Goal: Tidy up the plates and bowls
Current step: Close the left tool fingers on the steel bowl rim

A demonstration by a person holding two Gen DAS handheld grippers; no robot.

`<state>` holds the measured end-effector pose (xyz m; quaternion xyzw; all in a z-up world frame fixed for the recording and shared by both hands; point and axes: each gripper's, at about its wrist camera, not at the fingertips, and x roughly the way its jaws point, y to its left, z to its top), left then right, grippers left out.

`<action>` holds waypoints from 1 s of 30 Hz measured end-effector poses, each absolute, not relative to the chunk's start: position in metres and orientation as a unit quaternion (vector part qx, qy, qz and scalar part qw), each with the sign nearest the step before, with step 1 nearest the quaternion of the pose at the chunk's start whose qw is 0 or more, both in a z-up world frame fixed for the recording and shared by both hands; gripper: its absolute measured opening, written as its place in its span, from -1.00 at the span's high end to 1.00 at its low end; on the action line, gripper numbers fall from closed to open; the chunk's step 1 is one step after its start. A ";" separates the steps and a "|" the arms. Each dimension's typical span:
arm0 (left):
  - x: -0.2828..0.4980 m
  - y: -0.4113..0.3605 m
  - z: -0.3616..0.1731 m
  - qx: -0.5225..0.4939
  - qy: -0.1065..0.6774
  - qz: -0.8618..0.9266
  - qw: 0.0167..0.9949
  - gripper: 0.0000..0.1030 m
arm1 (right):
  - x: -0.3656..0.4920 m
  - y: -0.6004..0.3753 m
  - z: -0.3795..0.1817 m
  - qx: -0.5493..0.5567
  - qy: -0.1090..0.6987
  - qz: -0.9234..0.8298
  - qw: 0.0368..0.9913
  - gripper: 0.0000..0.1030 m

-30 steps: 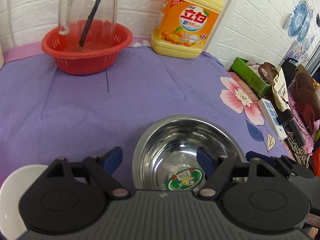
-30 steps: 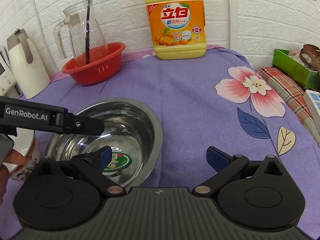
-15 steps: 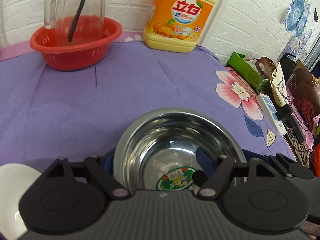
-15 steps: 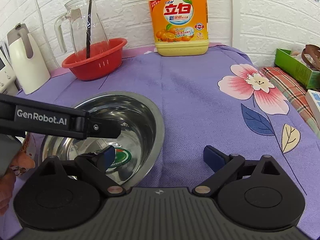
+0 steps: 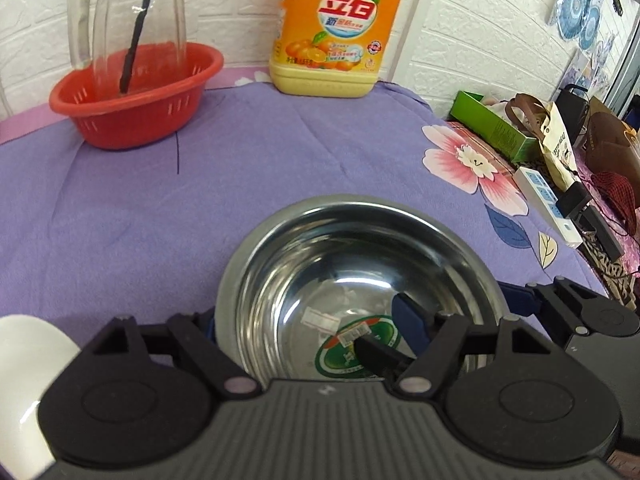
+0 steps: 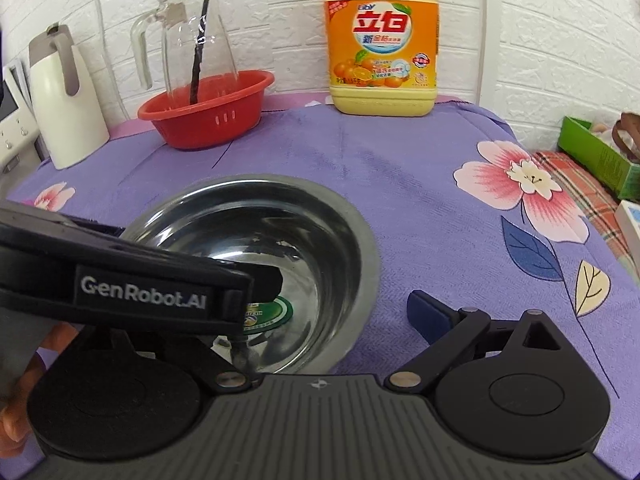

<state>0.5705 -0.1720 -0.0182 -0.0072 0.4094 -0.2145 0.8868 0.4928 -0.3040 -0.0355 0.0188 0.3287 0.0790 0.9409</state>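
A steel bowl (image 5: 360,264) with a green sticker on its bottom sits on the purple cloth. My left gripper (image 5: 308,324) is open across its near left wall, one blue pad (image 5: 210,326) just outside the rim and the other (image 5: 408,320) down inside. In the right wrist view the same bowl (image 6: 320,240) lies left of centre, and the left gripper's finger (image 6: 260,280) reaches over it. My right gripper (image 6: 328,316) is open. Its right pad (image 6: 428,312) stands on the cloth clear of the rim; its left finger is hidden. A white bowl (image 5: 24,380) shows at lower left.
At the back stand a red colander (image 6: 208,120) holding a glass jug (image 6: 192,48), a yellow detergent bottle (image 6: 382,40) and a white kettle (image 6: 64,108). A green box (image 5: 492,124), bags and a power strip (image 5: 548,208) crowd the right edge. A hand (image 6: 12,420) shows at lower left.
My left gripper has come in closer over the bowl, its left pad now against the outside of the rim. Seen from the right wrist, its finger reaches farther across the bowl.
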 end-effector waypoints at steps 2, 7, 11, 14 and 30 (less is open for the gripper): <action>0.569 -0.173 -0.018 -0.004 0.407 -0.219 0.887 -0.42 | 0.492 -0.303 -0.036 0.018 0.323 0.081 0.943 -1.00; 0.564 -0.177 -0.018 -0.009 0.404 -0.230 0.885 -0.06 | 0.489 -0.295 -0.035 -0.002 0.315 0.090 0.945 -1.00; 0.561 -0.174 -0.017 -0.025 0.406 -0.232 0.883 -0.04 | 0.489 -0.299 -0.032 0.015 0.322 0.096 0.942 -1.00; 0.559 -0.171 -0.015 -0.042 0.415 -0.232 0.879 -0.04 | 0.486 -0.298 -0.029 0.018 0.326 0.098 0.940 -1.00; 0.463 -0.154 0.010 -0.037 0.425 -0.250 0.869 -0.03 | 0.400 -0.289 -0.015 0.024 0.347 0.116 0.930 -1.00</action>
